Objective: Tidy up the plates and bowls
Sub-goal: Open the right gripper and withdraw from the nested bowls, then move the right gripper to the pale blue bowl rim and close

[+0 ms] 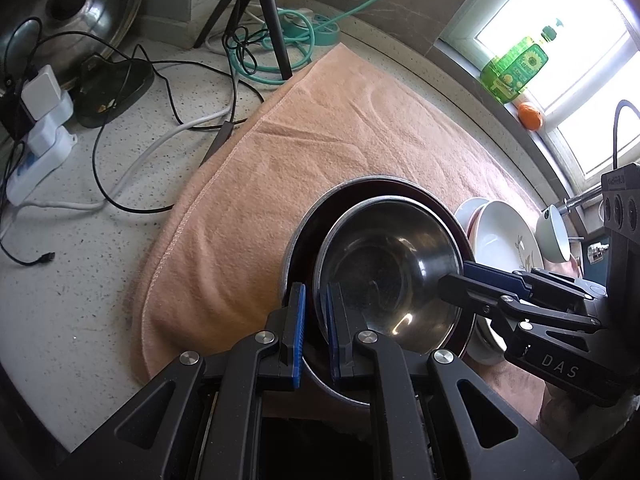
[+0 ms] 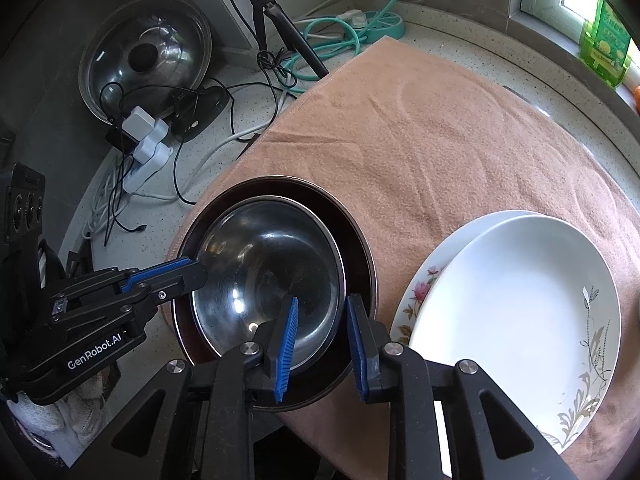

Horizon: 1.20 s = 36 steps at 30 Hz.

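Orange towel (image 2: pixel 440 140) under nested steel bowls (image 2: pixel 268 276), both grippers steeply downward at rims.

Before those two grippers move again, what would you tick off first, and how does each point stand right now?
1. Steel bowl nested inside the dark bowl: ok.
2. Left gripper closed on the steel bowl's rim: ok, pads pinch the near edge.
3. Right gripper free of the bowls: ok, jaws stand apart around the rims; pads look clear.
4. Both bowls resting on the towel: cannot tell, their bases are hidden.
5. White plates stacked beside the bowls, out of the way: ok, though close to the right gripper.
6. Cables clear of the towel: ok.
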Tool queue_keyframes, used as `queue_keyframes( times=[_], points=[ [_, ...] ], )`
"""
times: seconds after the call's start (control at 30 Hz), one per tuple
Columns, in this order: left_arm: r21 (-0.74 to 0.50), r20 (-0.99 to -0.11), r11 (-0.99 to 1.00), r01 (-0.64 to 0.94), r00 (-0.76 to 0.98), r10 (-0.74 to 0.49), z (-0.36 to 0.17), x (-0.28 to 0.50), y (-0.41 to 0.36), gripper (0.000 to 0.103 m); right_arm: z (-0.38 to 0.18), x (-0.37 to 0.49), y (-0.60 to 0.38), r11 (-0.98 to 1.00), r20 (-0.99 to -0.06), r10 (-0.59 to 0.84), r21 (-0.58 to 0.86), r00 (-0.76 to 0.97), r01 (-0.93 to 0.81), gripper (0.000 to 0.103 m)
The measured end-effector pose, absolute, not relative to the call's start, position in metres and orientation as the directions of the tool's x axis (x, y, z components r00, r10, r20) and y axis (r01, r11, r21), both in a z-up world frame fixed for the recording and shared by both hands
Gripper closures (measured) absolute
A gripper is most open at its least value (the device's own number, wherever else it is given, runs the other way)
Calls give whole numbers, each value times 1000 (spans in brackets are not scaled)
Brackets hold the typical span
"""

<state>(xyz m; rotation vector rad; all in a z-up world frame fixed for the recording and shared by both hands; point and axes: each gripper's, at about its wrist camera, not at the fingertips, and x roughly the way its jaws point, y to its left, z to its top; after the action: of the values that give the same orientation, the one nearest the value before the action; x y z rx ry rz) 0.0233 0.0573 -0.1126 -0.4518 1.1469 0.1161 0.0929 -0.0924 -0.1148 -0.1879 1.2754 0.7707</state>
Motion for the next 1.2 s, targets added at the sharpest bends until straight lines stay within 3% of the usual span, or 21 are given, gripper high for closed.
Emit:
queue_keyframes(
  times=[0.57, 1.2],
  points=[
    [-338, -855, 893, -297, 494, -160, -80, 31, 54, 94, -80, 102, -128, 757, -845, 510, 352, 162, -551, 80],
    [-427, -792, 898, -109, 524, -313, -64, 86, -47, 94, -48, 121, -320, 891, -775, 453, 383, 441, -243, 80]
  ],
)
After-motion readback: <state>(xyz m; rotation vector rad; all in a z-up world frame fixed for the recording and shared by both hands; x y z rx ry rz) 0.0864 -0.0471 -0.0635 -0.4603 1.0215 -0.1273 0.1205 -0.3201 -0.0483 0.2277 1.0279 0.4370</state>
